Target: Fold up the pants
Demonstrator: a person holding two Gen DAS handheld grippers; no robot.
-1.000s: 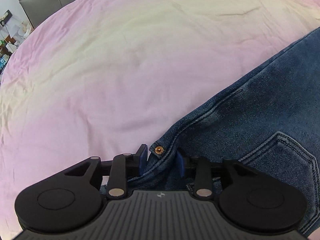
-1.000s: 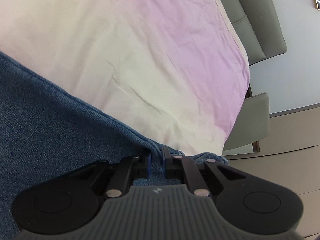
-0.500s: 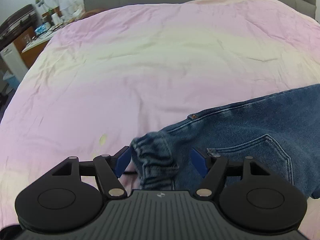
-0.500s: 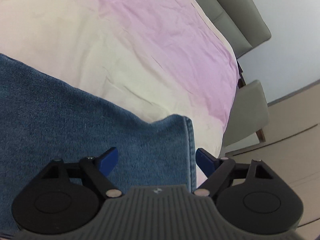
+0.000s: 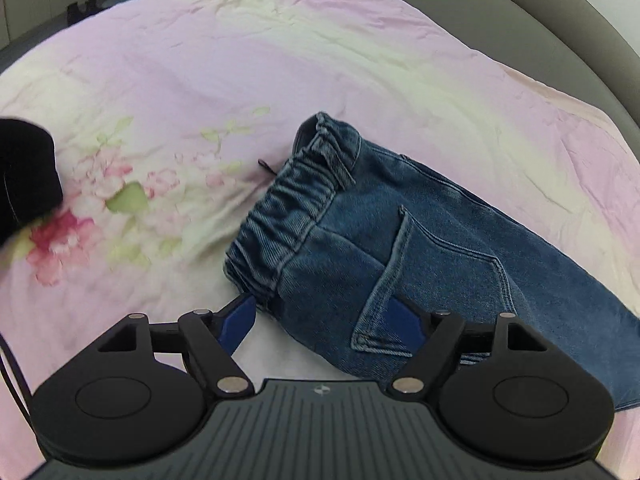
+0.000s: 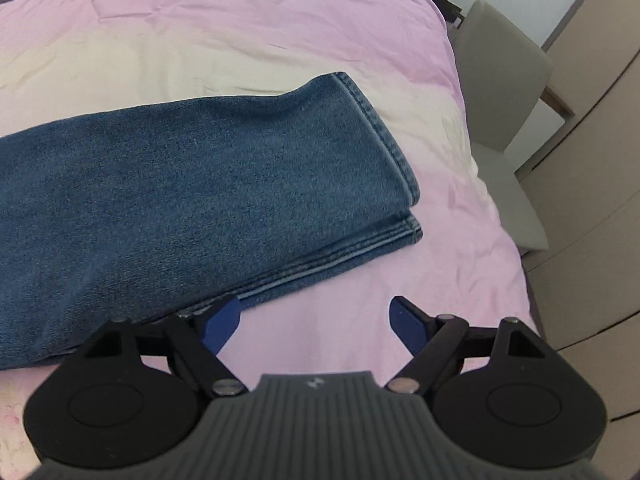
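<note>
Blue jeans (image 5: pixel 420 240) lie flat on the pink bed cover (image 5: pixel 200 80), folded lengthwise. In the left wrist view the gathered waistband (image 5: pixel 296 208) and a back pocket (image 5: pixel 432 280) face up. My left gripper (image 5: pixel 322 316) hovers above the waist corner; its jaws are opening and the pads touch no cloth. In the right wrist view the stacked legs (image 6: pixel 200 184) end at the hems (image 6: pixel 392 152). My right gripper (image 6: pixel 316 312) is open over bare sheet just off the legs' near edge, with nothing between its fingers.
A floral print (image 5: pixel 80 216) marks the cover left of the waistband. A black object (image 5: pixel 24 176) sits at the left edge. The grey headboard (image 5: pixel 560 20) curves behind. Beside the bed's edge stand a grey chair (image 6: pixel 504 100) and beige cabinets (image 6: pixel 592 160).
Both grippers opened, let go of the jeans, then rolled and drew back and upward. The jeans dropped onto the bed and now lie flat.
</note>
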